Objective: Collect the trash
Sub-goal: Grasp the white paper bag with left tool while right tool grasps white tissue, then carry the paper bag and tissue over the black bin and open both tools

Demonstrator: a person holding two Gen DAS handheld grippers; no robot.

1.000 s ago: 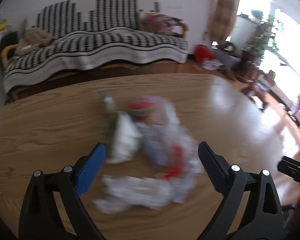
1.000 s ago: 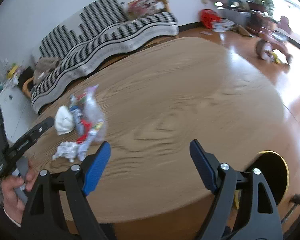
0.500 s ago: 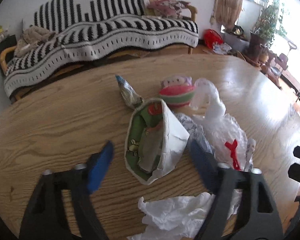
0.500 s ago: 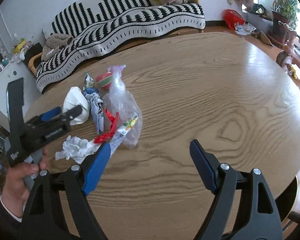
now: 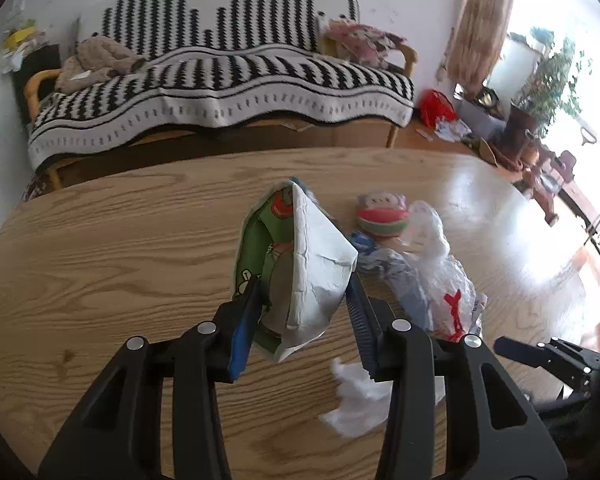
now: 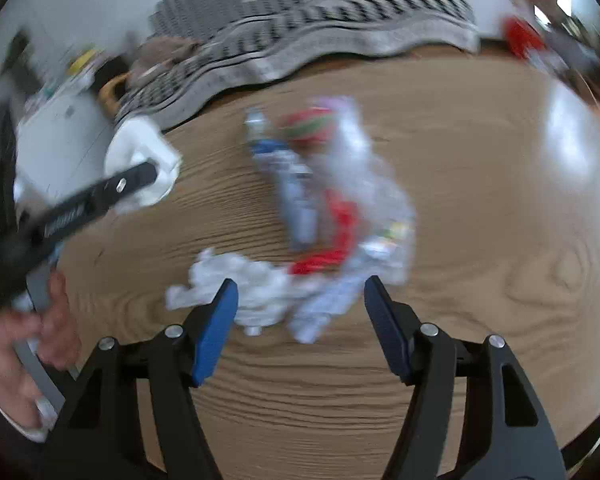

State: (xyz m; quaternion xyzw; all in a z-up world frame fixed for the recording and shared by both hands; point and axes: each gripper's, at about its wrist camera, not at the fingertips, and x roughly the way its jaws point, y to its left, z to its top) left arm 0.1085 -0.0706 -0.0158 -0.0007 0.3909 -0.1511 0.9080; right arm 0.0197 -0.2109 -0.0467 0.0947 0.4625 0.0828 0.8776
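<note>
While the left gripper (image 5: pixel 304 316), jaws just closing, pinches the crumpled white-and-green paper carton (image 5: pixel 300 264) above the wooden table (image 5: pixel 120 248), the right gripper (image 6: pixel 300 320) narrows half-open, empty, over the near white tissue wad (image 6: pixel 240 280). Next, seemingly: descend, close on it.

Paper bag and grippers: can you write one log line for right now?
left gripper: closing on paper bag | right gripper: open, closing, above white tissue | table

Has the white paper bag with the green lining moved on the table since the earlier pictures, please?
Yes. The paper bag, now squeezed by the left gripper, whose jaws have just been closing, sits further from the round toy, toward the table's left.
</note>
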